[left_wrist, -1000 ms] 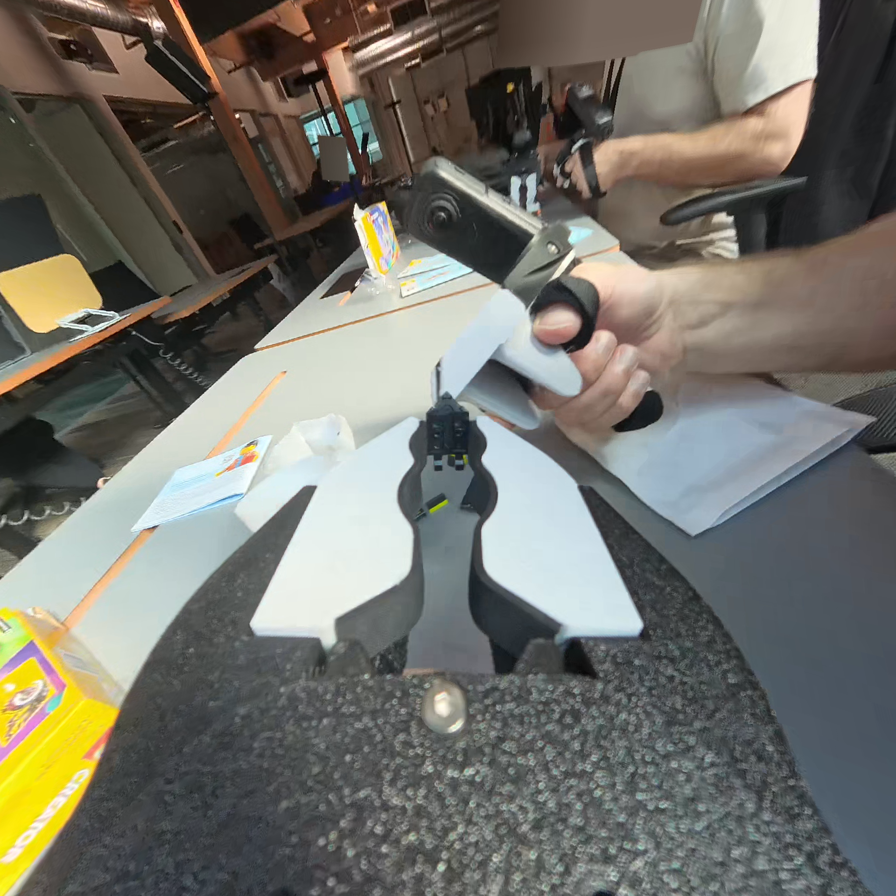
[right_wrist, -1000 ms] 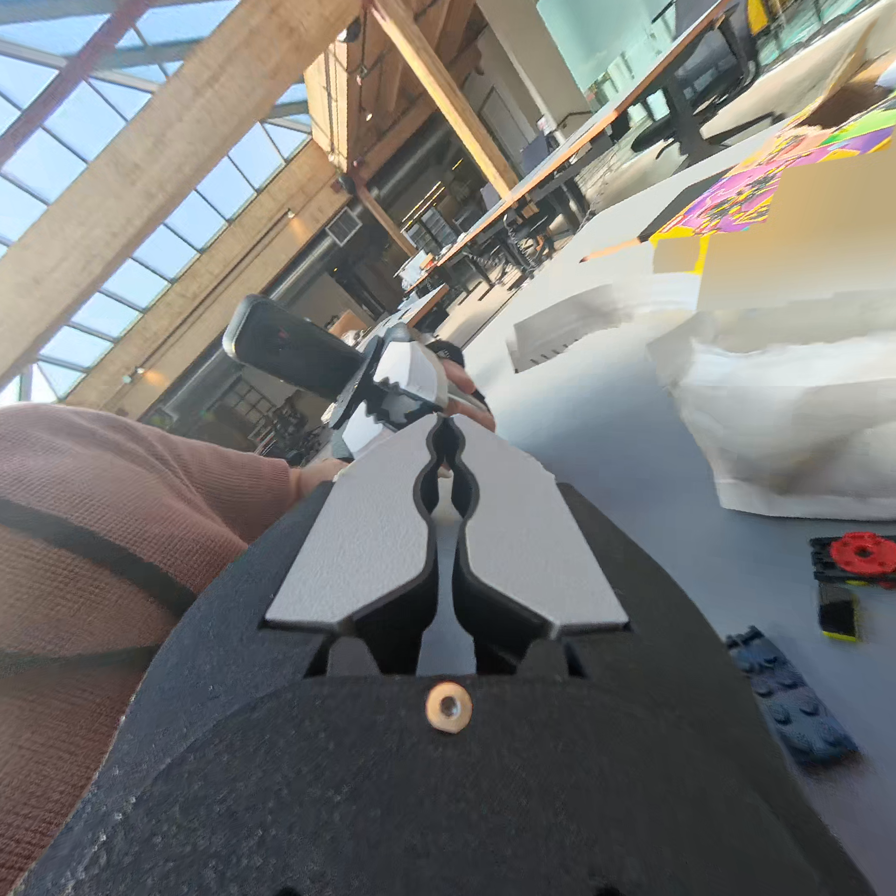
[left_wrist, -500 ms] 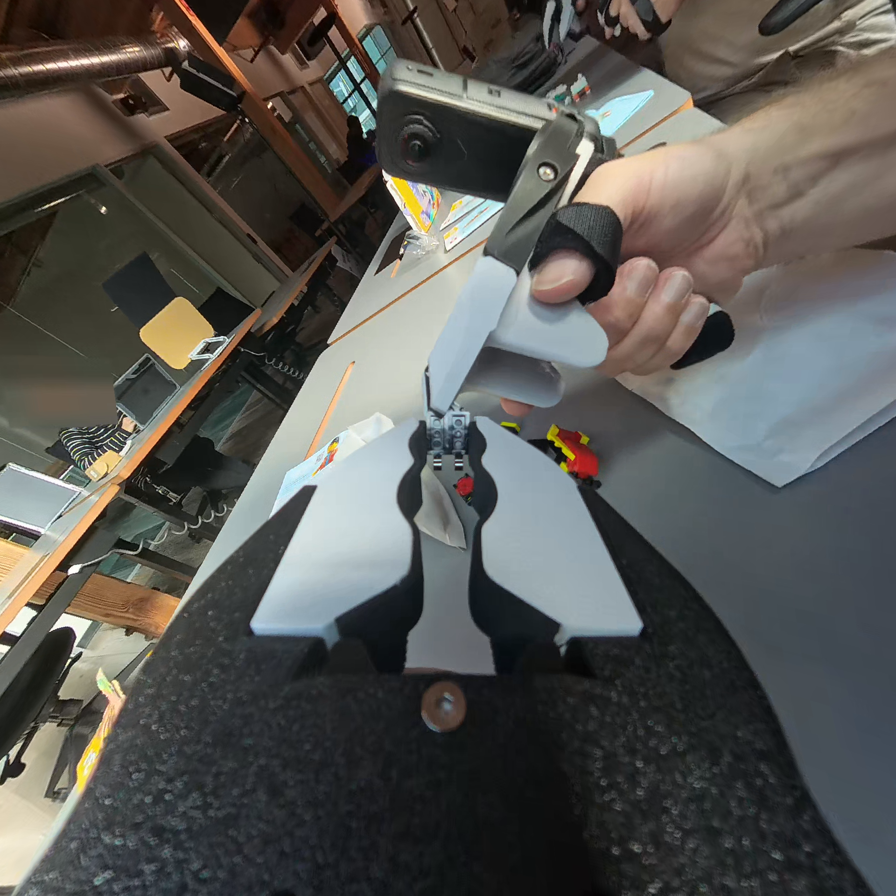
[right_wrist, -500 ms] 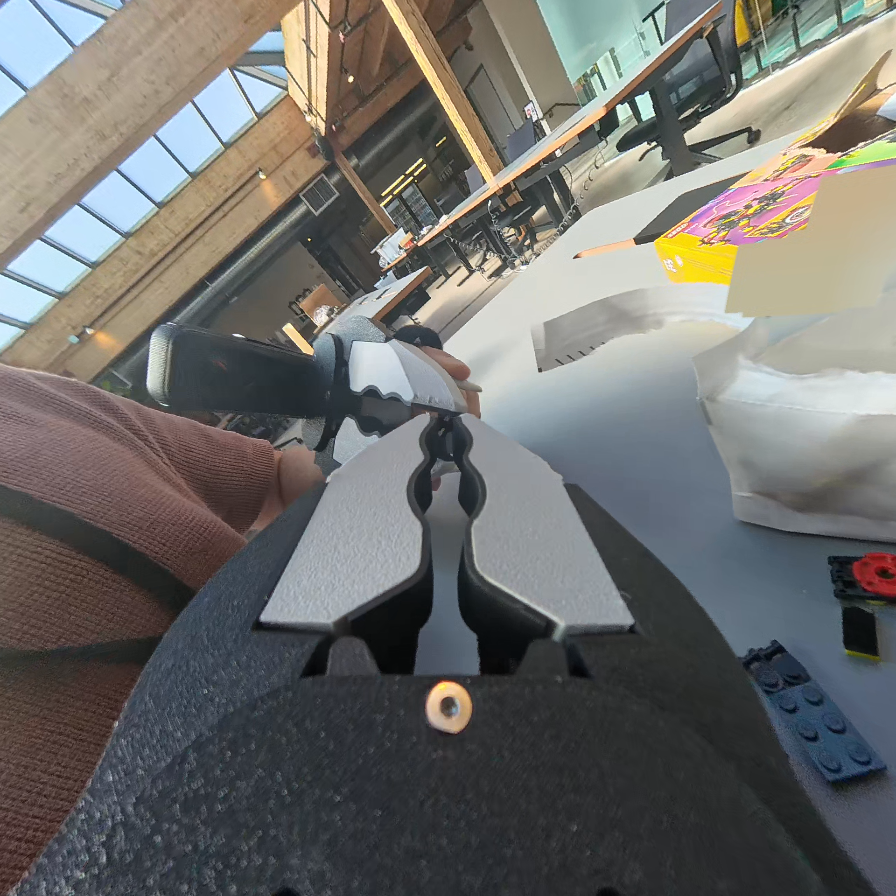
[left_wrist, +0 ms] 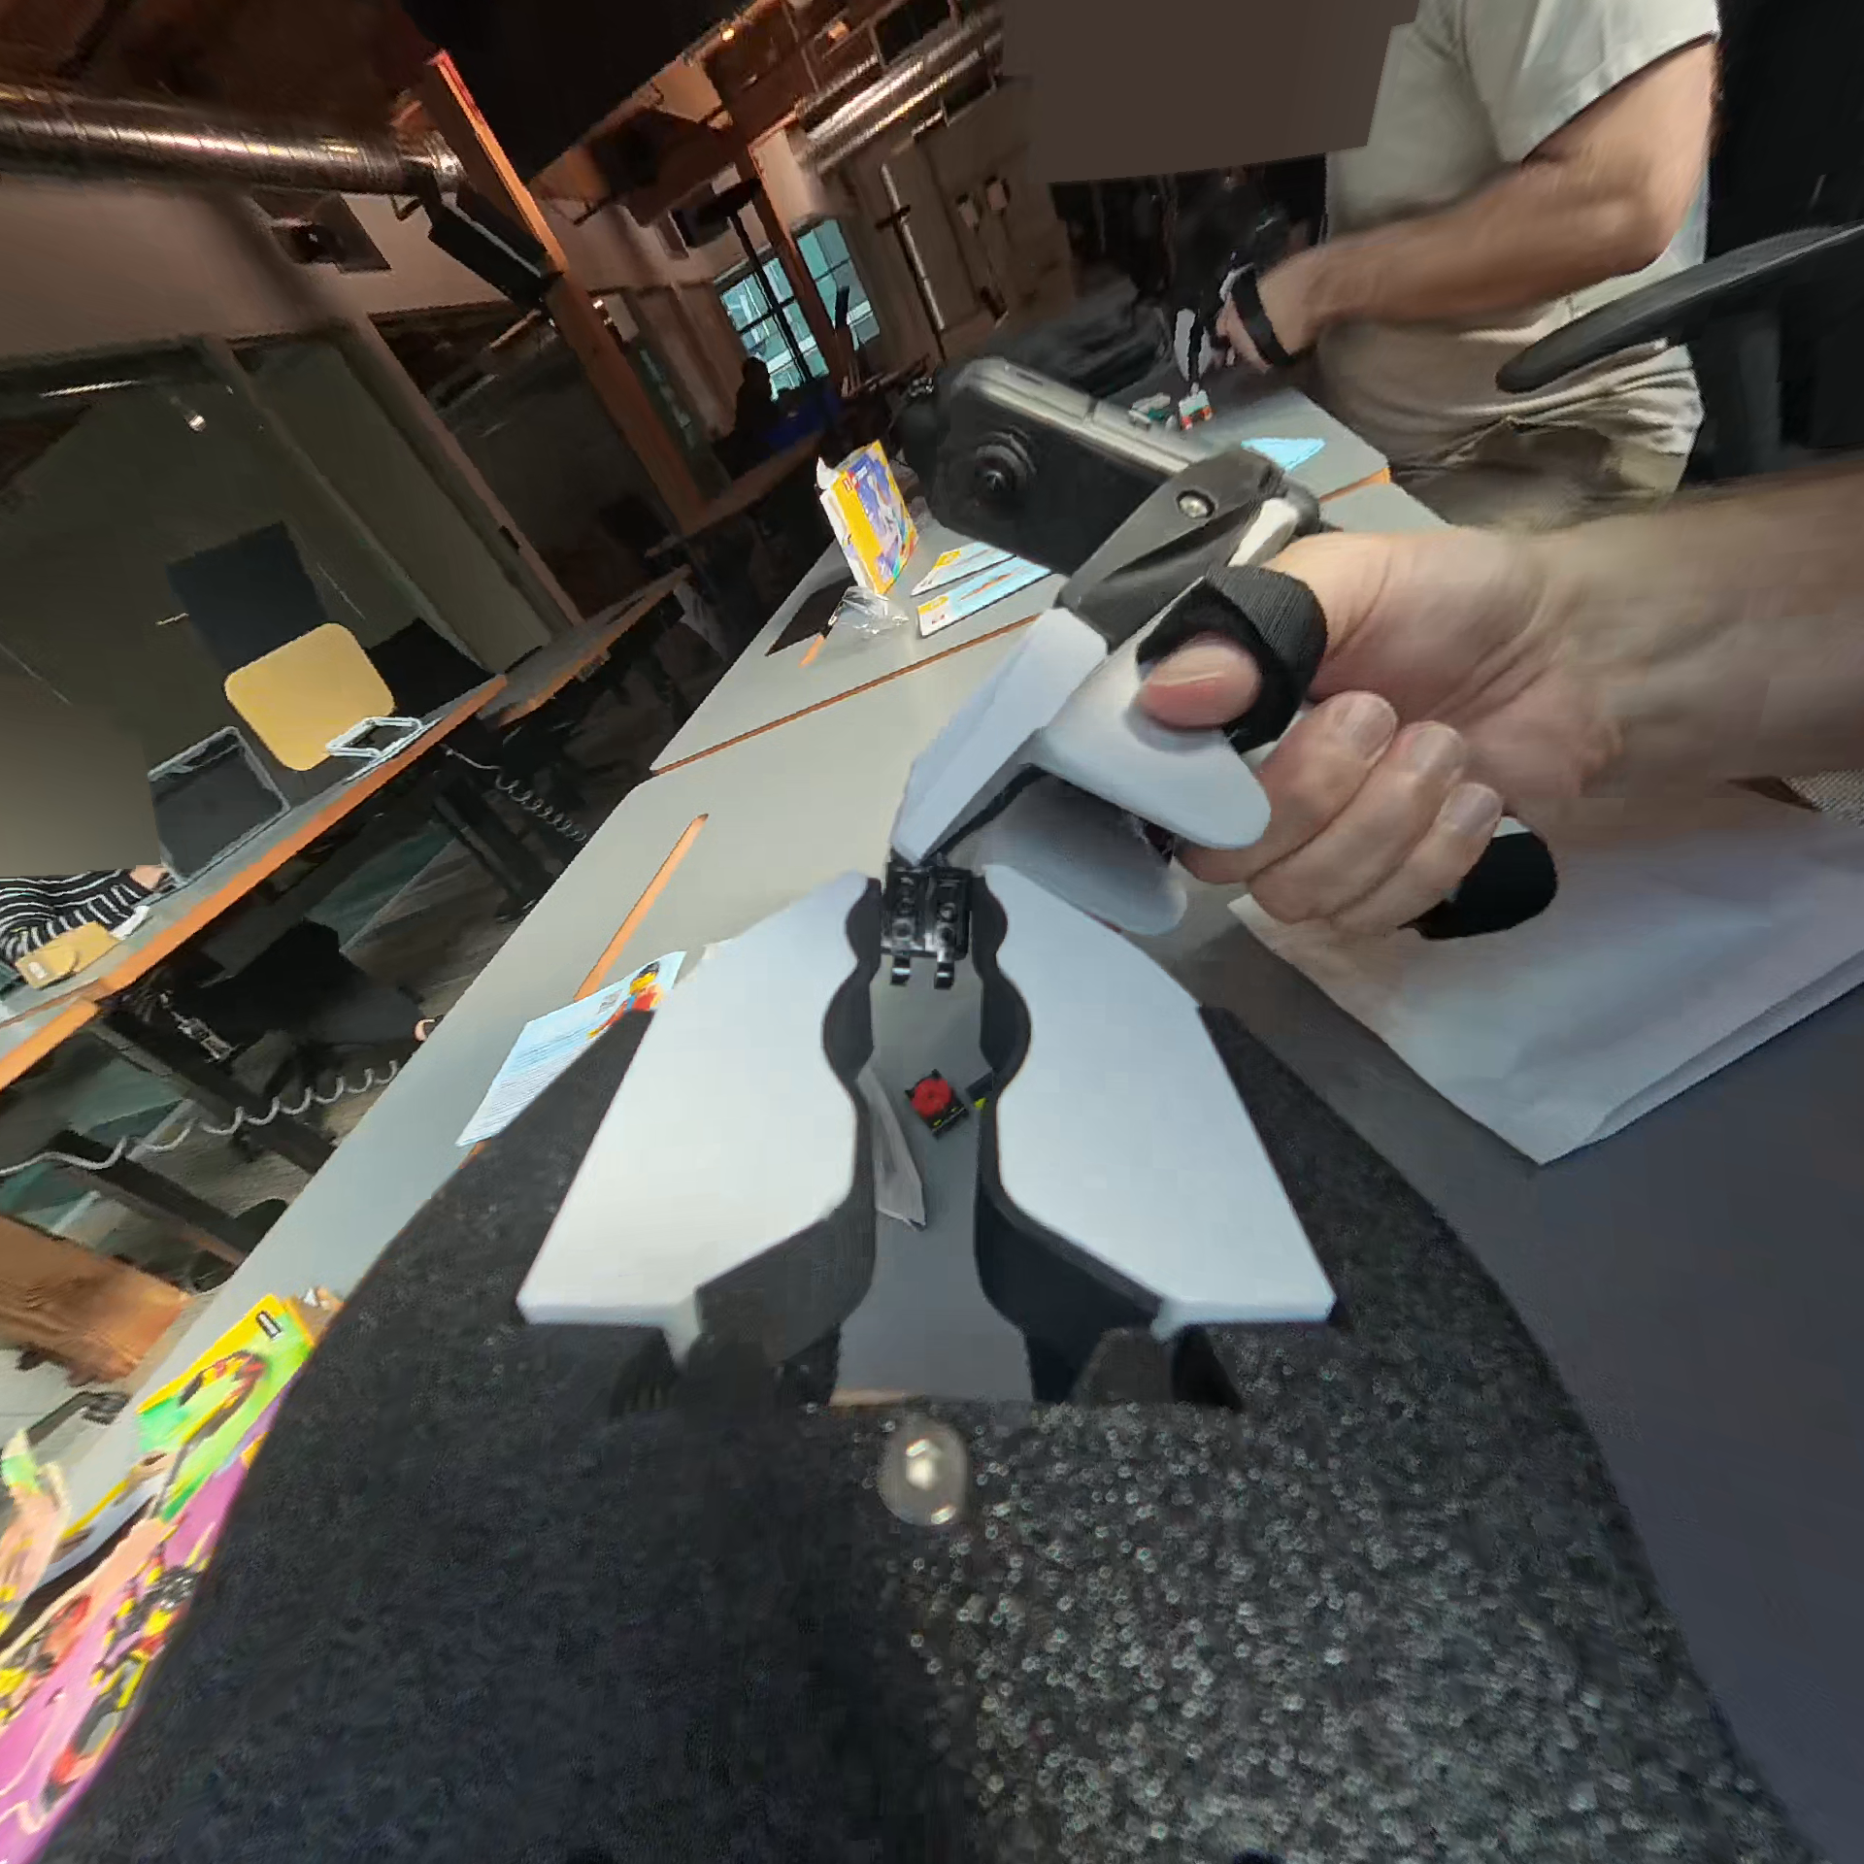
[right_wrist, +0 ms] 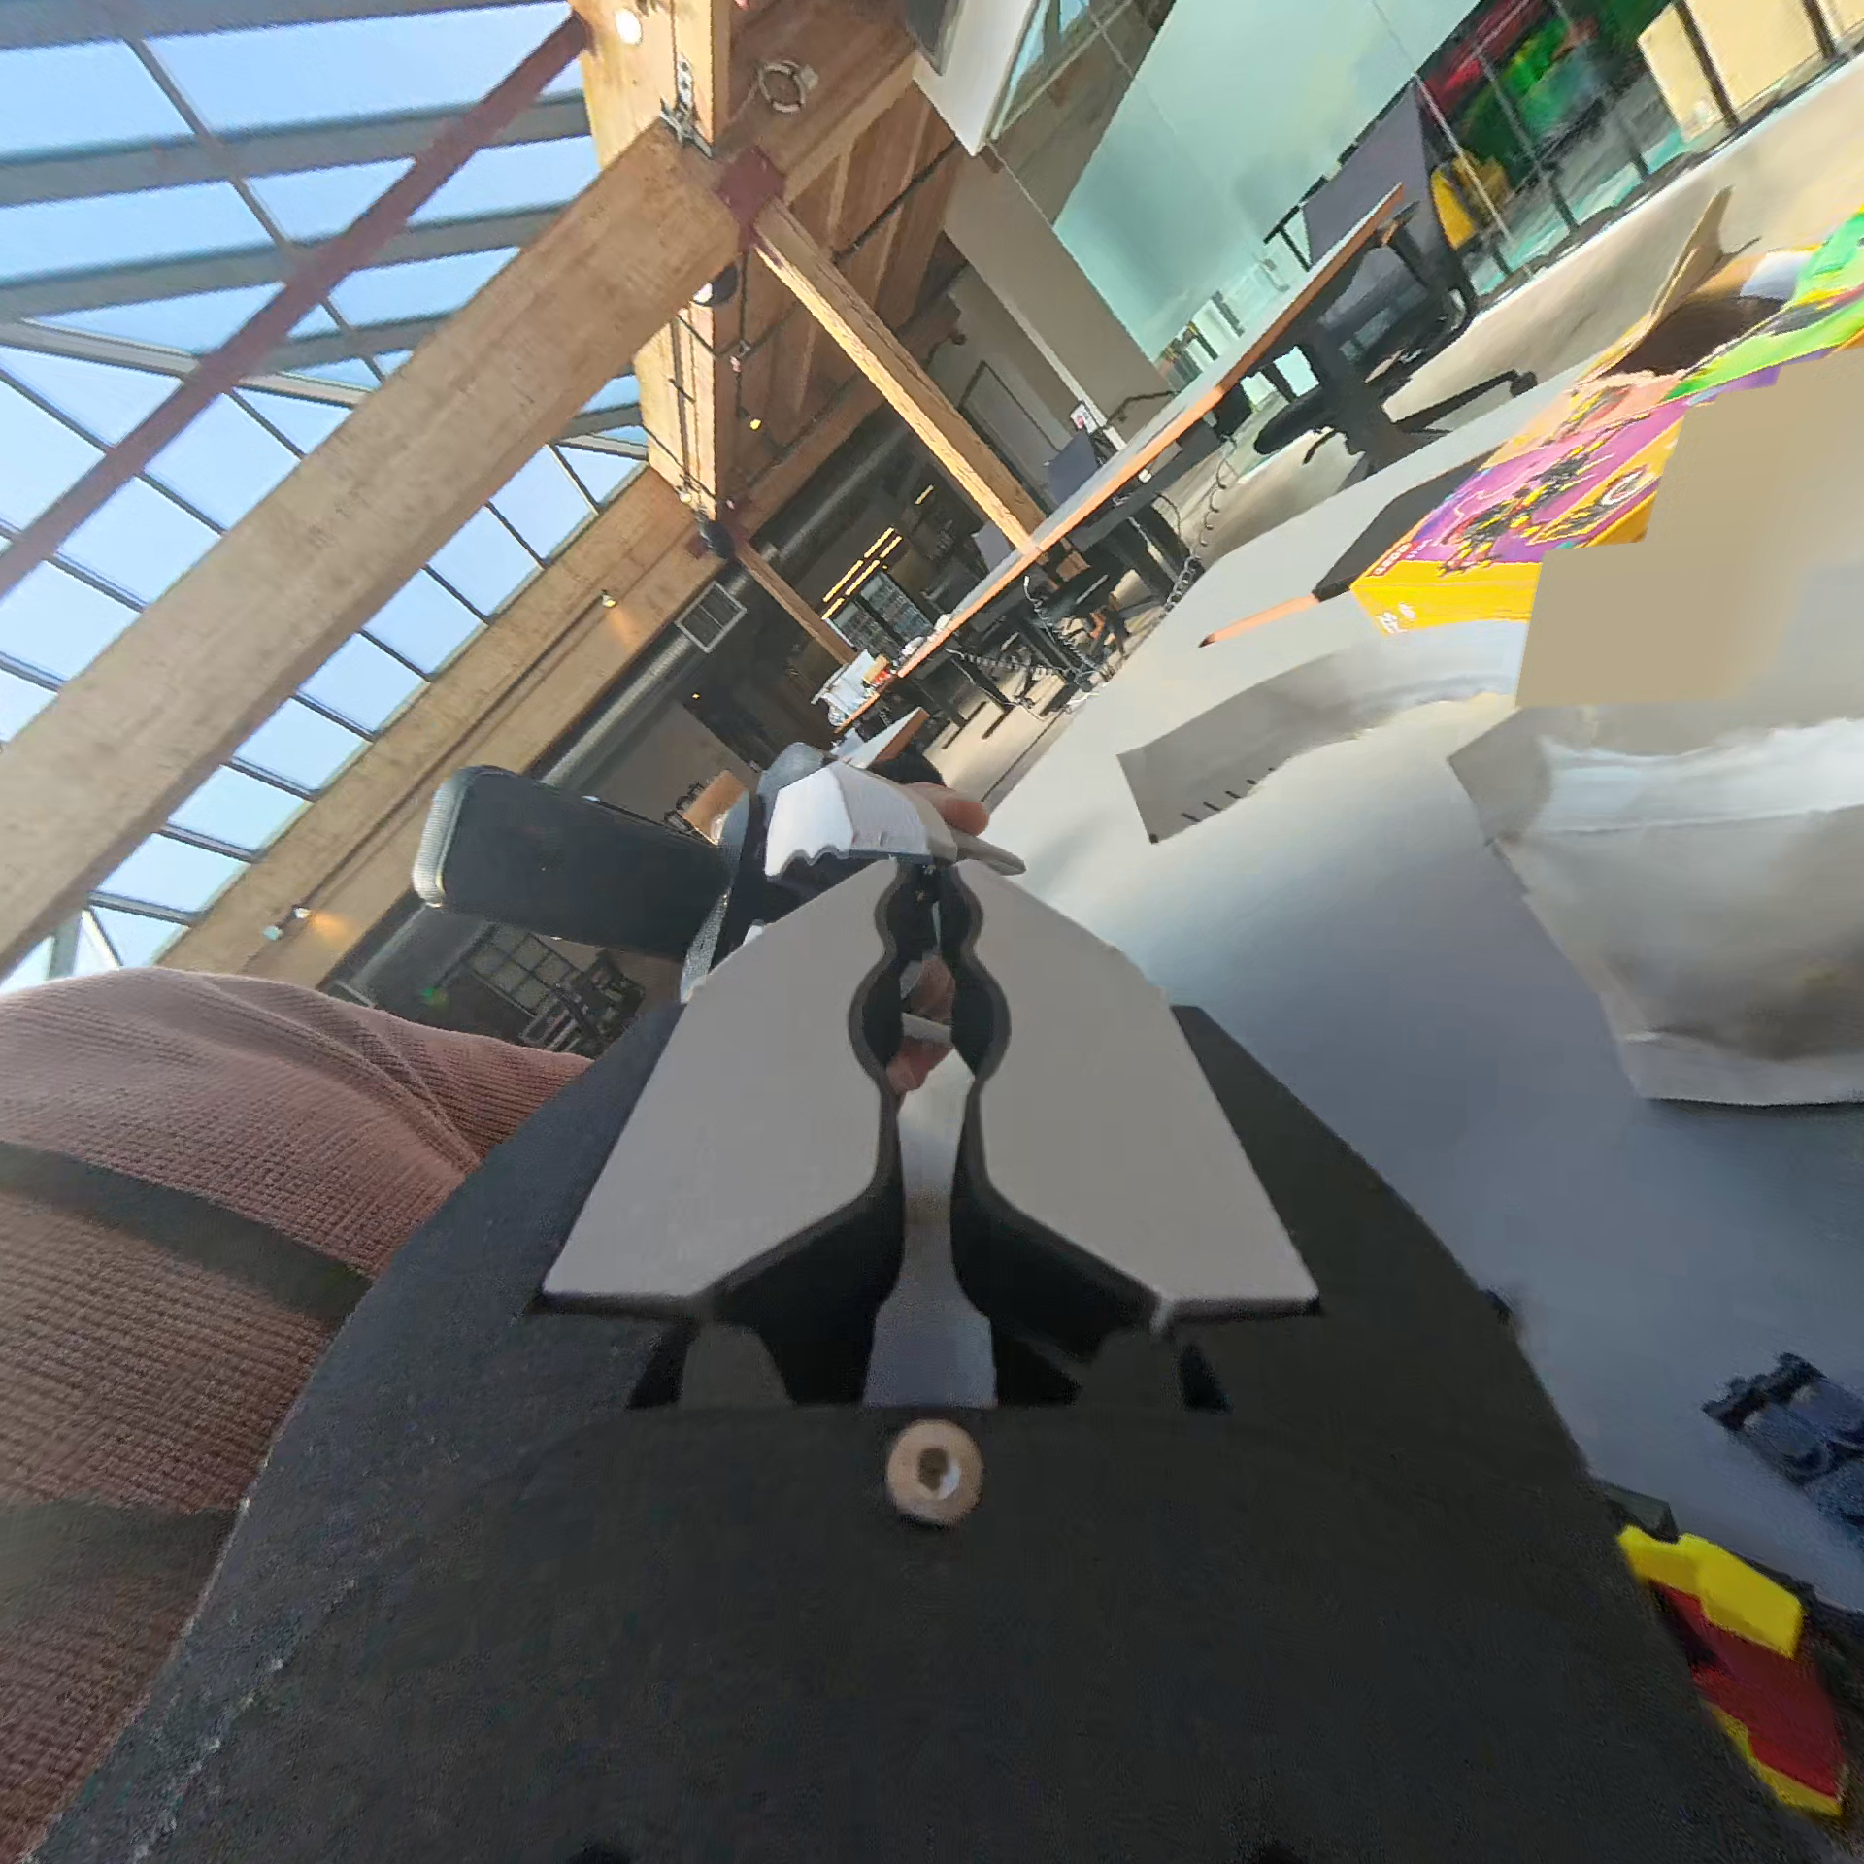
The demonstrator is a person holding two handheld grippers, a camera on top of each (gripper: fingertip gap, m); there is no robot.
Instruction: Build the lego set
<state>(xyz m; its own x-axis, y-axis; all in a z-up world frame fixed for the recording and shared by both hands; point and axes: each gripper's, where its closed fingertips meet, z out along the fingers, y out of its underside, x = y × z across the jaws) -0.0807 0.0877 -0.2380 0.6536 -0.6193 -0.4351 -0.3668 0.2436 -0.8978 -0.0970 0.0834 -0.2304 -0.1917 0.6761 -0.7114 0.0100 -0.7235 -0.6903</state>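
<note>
My left gripper is shut on a small black lego assembly and holds it above the grey table. My right gripper, held by a hand, comes in from the upper right with its tips against the top of that assembly. In the right wrist view my right gripper has its jaws closed, and the left gripper sits just beyond its tips. A red round piece on a black plate lies on the table below.
A white paper bag lies to the right, and a leaflet and the colourful lego box to the left. A dark blue plate and a red-yellow piece lie near the right gripper. Another person works at the far table. My two grippers' fingertips are within a few centimetres of each other.
Both grippers stayed together at the black assembly while the pair tilted and shifted over the table. The left gripper kept its hold. The red round piece now shows below.
</note>
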